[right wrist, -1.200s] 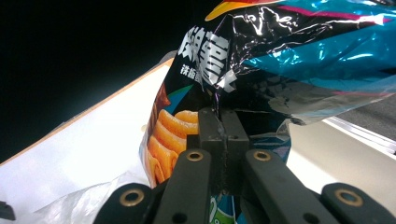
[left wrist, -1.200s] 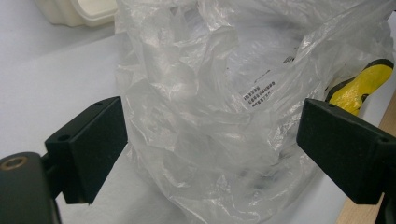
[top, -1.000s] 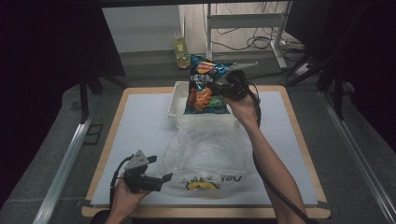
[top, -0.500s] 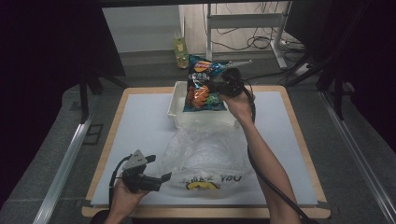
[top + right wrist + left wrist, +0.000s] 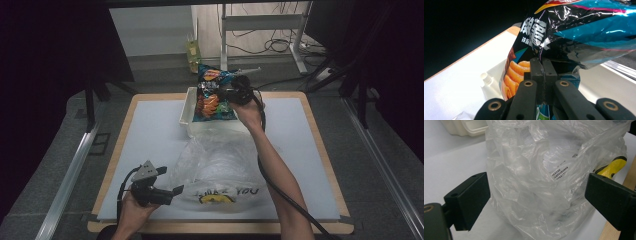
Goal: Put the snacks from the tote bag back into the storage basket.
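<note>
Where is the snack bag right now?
In the high view the snack bag is at the far middle of the table, over the white bin, pinched by the right claw, beyond the plastic bag.

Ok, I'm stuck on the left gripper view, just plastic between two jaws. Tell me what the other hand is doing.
Observer: The right gripper has its jaws shut on a snack bag, pinching the foil at its edge.
Operator: Say where that bag is.
Observer: Over the white bin at the far side of the table, partly inside it.
Operator: Now place my gripper on the table for me.
Observer: The left gripper sits at the near edge, jaws open, beside the clear plastic bag.
Operator: Describe the yellow patch I see.
Observer: It's a yellow print under the words THANK YOU.
</note>
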